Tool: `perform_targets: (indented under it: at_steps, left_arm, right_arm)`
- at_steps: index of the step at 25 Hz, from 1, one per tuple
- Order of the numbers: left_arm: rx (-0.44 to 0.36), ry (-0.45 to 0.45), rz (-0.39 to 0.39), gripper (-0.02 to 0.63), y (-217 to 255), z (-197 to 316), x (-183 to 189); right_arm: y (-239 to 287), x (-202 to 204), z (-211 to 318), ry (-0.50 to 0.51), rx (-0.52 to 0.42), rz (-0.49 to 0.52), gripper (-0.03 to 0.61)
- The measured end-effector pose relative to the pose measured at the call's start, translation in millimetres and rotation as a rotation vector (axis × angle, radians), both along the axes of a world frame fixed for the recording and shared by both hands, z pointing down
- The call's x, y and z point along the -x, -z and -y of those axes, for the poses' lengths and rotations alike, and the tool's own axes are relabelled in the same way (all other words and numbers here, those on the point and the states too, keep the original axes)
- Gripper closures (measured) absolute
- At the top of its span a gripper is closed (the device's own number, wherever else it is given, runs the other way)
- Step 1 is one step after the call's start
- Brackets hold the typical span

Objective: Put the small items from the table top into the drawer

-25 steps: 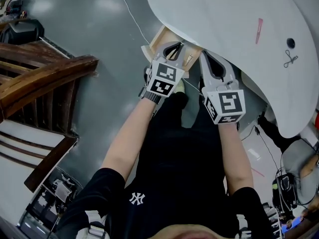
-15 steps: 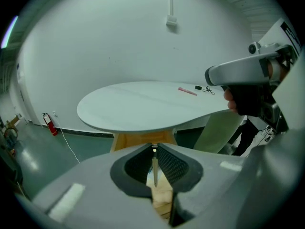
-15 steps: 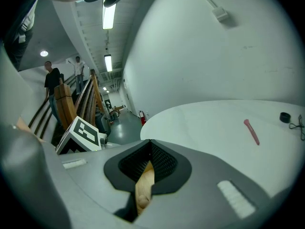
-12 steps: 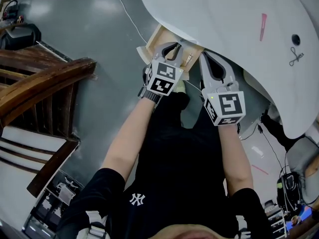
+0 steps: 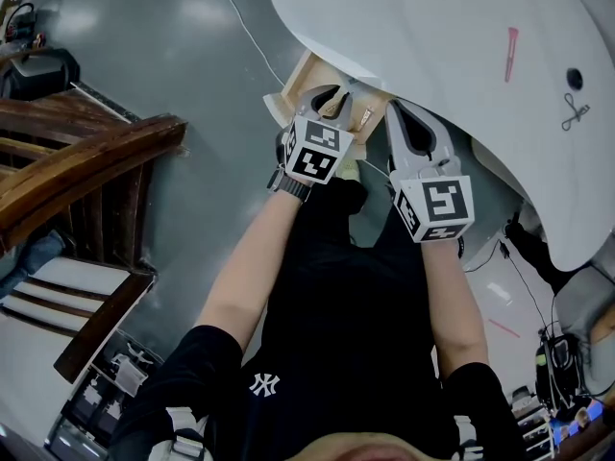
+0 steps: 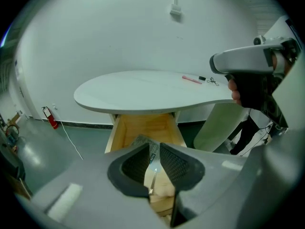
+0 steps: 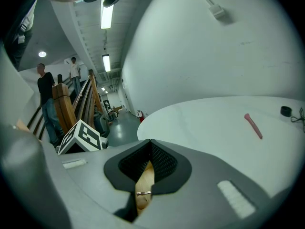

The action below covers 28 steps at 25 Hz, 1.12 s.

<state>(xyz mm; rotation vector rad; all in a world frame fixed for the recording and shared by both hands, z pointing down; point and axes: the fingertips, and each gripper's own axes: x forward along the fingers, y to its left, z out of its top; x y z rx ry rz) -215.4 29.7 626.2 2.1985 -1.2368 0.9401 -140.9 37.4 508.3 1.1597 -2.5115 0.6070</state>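
Two grippers hung at the open drawer (image 5: 296, 77): left gripper (image 6: 152, 148), jaws slightly parted over a grey packet (image 6: 139, 141) inside; right gripper (image 7: 150, 142) pinched closed, empty. Pink pen (image 5: 510, 54) waited at 2 o'clock; reaching there risked striking the table (image 5: 432, 27) edge. Neither gripper had shifted since a second earlier.

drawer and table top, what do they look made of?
drawer: pale, bare-looking wood, maybe plywood; even tan colour, no paint visible.
table top: smooth uniform white with no grain; probably laminate or painted board, core not visible.
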Motion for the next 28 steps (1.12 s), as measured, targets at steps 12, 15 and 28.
perform_targets:
  at_steps: [12,15,28]
  left_arm:
    - [-0.025,-0.010,-0.047,0.552,42.9,5.5,-11.7]
    - [-0.035,-0.014,-0.055,0.559,59.5,4.2,-19.2]
    - [-0.136,-0.048,-0.099,0.614,143.5,13.9,-65.1]
  right_arm:
    - [37.2,-17.2,5.9,-0.080,0.000,0.068,0.555]
    - [49.6,-25.4,4.5,-0.093,-0.008,0.052,0.555]
    - [114.4,-70.7,1.4,-0.169,-0.088,0.013,0.555]
